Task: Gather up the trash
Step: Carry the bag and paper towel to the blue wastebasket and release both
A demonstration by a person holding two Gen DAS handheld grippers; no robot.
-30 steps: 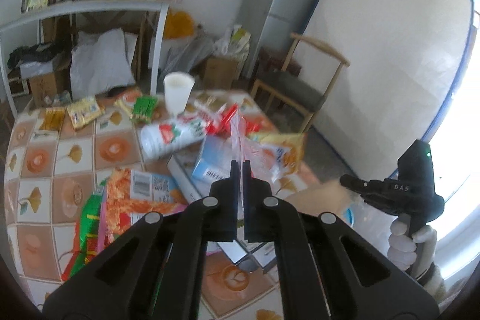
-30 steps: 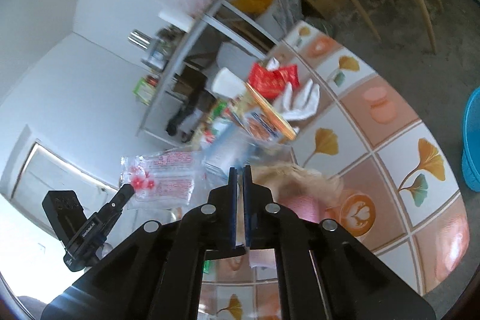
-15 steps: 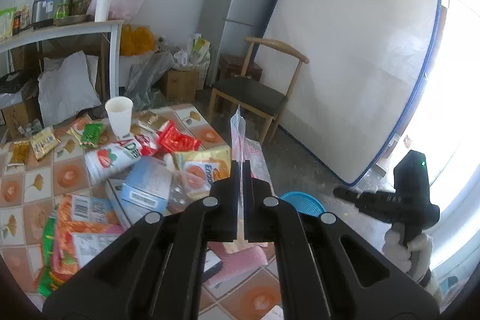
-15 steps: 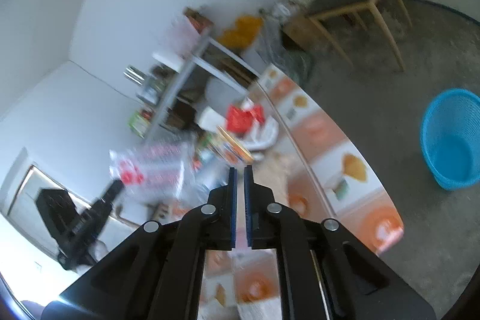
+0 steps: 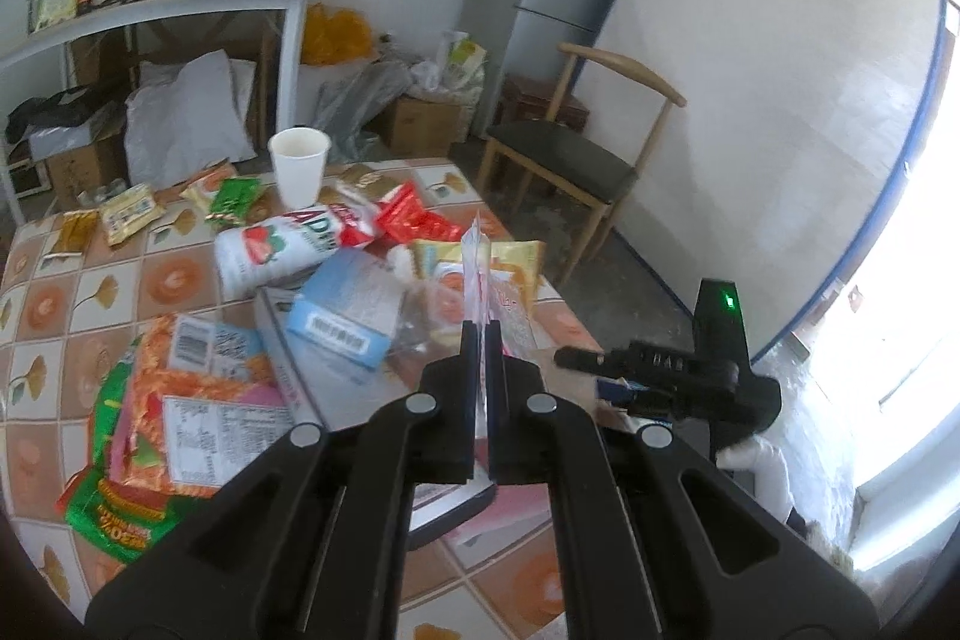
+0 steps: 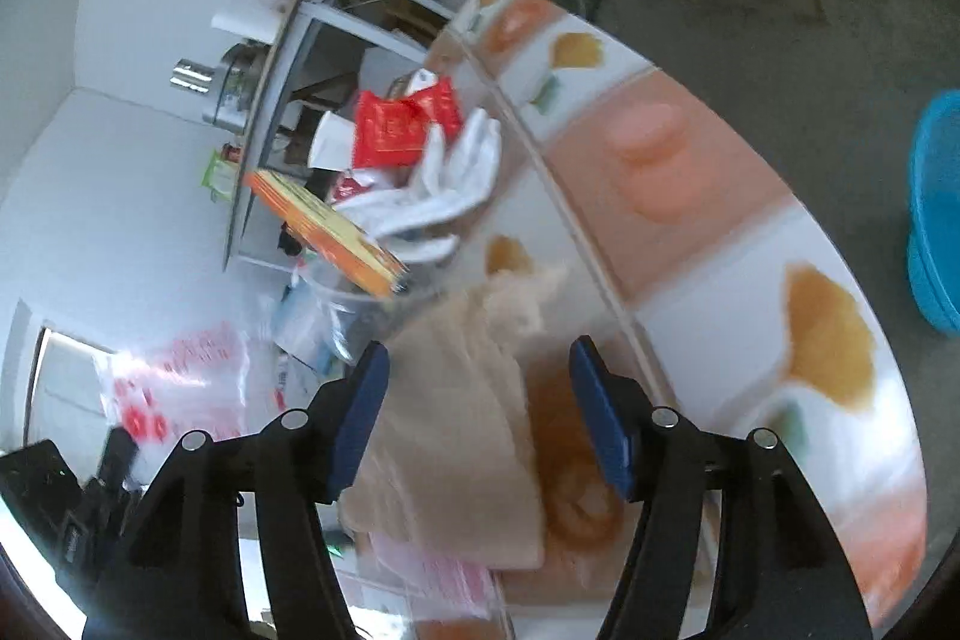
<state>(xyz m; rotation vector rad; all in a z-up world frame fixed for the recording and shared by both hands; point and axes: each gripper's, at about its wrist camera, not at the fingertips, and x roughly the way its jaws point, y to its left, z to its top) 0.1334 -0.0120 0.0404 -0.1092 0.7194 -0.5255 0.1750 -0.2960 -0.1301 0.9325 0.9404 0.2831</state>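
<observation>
The left gripper [image 5: 480, 334] pinches a clear wrapper [image 5: 478, 268] above the table [image 5: 36, 274]. The right gripper [image 6: 480, 370], jaws just opening, straddles a beige bag [image 6: 456, 400] without touching. Beyond: carton [image 5: 345, 307], cup [image 5: 298, 166], chair [image 5: 564, 160]; blue basket [image 6: 936, 214] on the floor.

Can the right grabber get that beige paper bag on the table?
Probably yes. The right gripper has just been opening, and the beige paper bag lies flat right beneath its spread jaws with nothing on top. The pads aren't pressing it yet.
</observation>
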